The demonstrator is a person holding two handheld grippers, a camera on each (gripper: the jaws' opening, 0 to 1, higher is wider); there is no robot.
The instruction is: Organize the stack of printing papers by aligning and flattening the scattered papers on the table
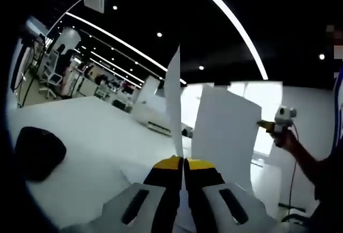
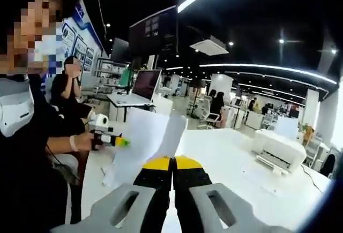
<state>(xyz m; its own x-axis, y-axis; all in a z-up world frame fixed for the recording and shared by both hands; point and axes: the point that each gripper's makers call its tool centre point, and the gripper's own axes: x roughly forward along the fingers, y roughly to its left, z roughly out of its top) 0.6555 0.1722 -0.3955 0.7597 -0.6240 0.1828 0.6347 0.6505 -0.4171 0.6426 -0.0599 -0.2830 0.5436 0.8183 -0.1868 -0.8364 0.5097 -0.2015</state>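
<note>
1. The left gripper [image 1: 184, 163] has its yellow-tipped jaws pressed together on the lower edge of a sheet of printing paper [image 1: 173, 104], which stands upright and edge-on above the white table [image 1: 91, 131].
2. The right gripper [image 2: 173, 162] is likewise clamped tight on paper; its sheet [image 2: 140, 142] rises to the left of the jaws.
3. In the left gripper view, the right gripper [image 1: 273, 127] pinches the far side of a broad sheet [image 1: 225, 131], so both grippers seem to hold the papers lifted clear of the table.
4. In the right gripper view, the left gripper [image 2: 113, 140] is held in the person's hand [image 2: 80, 142] at the paper's other side.
5. To do this well, I judge the grips should stay firm while the lower edges are tapped squarely on the table, then laid flat.
6. A black object [image 1: 38, 151] lies near the table's left edge; a printer [image 2: 281, 150] sits toward the far right.
</note>
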